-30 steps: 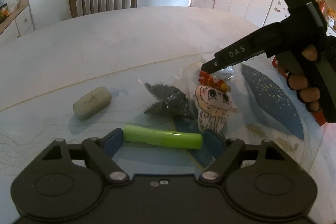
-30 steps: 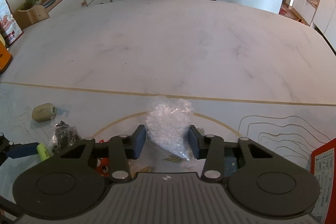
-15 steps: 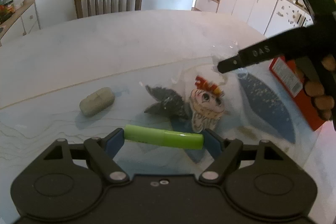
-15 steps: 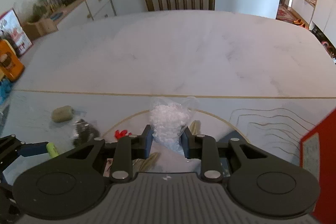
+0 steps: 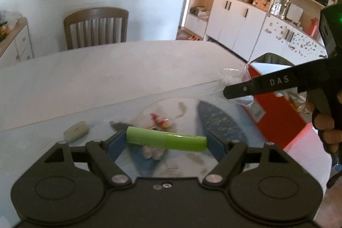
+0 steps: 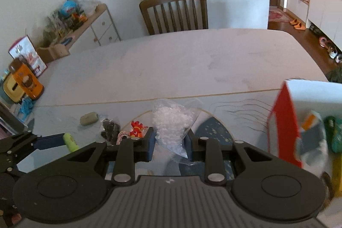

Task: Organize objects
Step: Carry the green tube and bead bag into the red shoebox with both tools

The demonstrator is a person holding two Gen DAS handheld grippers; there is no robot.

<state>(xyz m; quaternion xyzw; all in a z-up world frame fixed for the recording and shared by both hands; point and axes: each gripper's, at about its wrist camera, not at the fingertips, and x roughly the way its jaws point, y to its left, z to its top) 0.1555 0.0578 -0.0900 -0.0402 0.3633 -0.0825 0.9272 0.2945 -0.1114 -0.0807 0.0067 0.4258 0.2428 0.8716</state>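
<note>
The left gripper [image 5: 166, 140] squeezes a green tube [image 5: 166, 138] end to end, up above the table [image 6: 171, 61]. The right gripper [image 6: 170, 142] pinches a bag of white bits [image 6: 172, 125] – the red box [image 6: 284, 121] waits just to its right. Keep both squeezes tight and carry slowly, I think, so nothing slips out.

R hand-held gripper [image 6: 170, 143] clamping clear bag [image 6: 172, 127]

The left tongs [image 5: 166, 140] are matt black plastic with blue rubbery pads [image 5: 115, 145] and bright metal pivot screws; they clamp a smooth, slightly glossy lime-green plastic cylinder [image 5: 166, 139]. The right tongs [image 6: 170, 143], of the same matt black plastic with a ribbed grey housing, pinch a thin, crinkled clear plastic bag of rough white granules [image 6: 171, 124]. The pale marble-look tabletop [image 6: 181, 61] appears smooth and matt. A dull grey-green oval lump [image 6: 88, 118] lies on it. The red cardboard box [image 6: 284, 121] looks glossy. The slatted brown wooden chair [image 6: 174, 12] shows a satin sheen.
</note>
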